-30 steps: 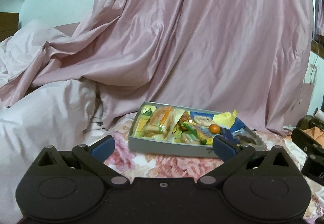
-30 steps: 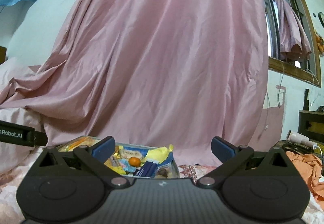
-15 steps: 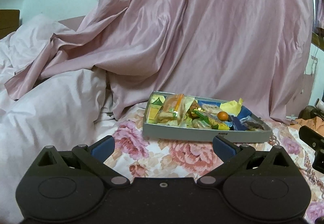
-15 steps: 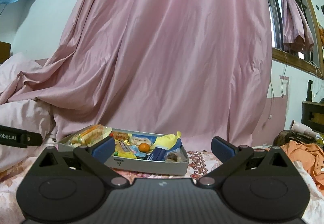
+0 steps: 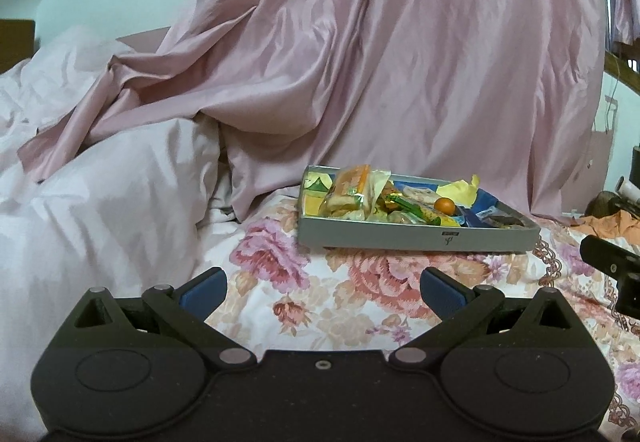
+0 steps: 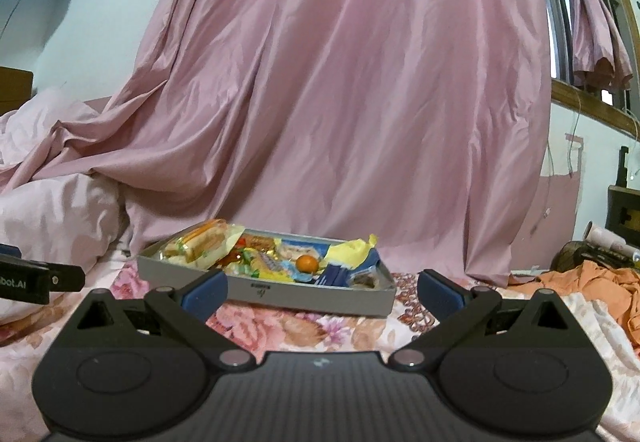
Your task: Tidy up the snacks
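Observation:
A grey tray (image 5: 400, 238) full of wrapped snacks lies on a floral bedsheet (image 5: 340, 298); it also shows in the right wrist view (image 6: 304, 296). In it are a clear bag of orange-yellow biscuits (image 5: 352, 192), a small orange ball (image 5: 445, 205) and a yellow wrapper (image 5: 464, 189). My left gripper (image 5: 322, 288) is open and empty, short of the tray's near wall. My right gripper (image 6: 322, 288) is open and empty, close to the tray's near wall.
A pink curtain (image 6: 340, 82) hangs right behind the tray. A pale pink duvet (image 5: 100, 194) is heaped on the left. Orange cloth (image 6: 592, 282) and clutter lie on the right. A window frame (image 6: 592, 98) is at upper right.
Both grippers have drawn back and tilted down, so the tray now shows whole and farther off, with more floral sheet before it. Both stay open and empty.

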The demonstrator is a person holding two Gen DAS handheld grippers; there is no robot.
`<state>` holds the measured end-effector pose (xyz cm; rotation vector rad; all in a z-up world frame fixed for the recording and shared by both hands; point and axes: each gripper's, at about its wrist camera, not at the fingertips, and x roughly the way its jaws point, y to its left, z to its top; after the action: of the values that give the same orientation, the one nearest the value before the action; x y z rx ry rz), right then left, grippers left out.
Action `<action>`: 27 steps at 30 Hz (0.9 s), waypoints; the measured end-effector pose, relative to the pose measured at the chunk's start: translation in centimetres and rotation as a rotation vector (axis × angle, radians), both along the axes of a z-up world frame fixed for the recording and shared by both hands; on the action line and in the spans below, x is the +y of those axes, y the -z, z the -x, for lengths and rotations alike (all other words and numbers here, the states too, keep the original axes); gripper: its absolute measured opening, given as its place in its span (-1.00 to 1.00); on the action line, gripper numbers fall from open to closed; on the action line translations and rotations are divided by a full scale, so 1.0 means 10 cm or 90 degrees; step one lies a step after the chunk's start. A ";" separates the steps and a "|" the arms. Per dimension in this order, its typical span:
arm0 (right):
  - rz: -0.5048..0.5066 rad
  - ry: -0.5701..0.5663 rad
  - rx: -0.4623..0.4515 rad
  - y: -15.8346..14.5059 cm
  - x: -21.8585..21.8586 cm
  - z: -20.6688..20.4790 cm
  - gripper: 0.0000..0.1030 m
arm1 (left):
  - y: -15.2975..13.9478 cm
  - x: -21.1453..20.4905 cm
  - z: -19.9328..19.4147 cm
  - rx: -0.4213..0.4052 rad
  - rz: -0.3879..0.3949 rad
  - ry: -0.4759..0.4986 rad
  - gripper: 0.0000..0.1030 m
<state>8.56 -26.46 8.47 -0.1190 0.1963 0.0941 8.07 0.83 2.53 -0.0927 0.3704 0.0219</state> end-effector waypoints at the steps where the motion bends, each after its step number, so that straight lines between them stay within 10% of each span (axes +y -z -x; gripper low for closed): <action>1: -0.002 -0.002 0.002 0.01 0.01 0.01 1.00 | 0.02 0.01 0.01 0.003 0.005 -0.002 0.99; 27: -0.020 0.012 0.107 0.25 0.16 0.09 1.00 | 0.20 -0.04 0.12 0.039 -0.045 -0.011 0.99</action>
<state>7.65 -24.86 5.96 -0.0783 0.3633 0.0877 6.90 0.41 0.52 -0.0252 0.4292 0.0543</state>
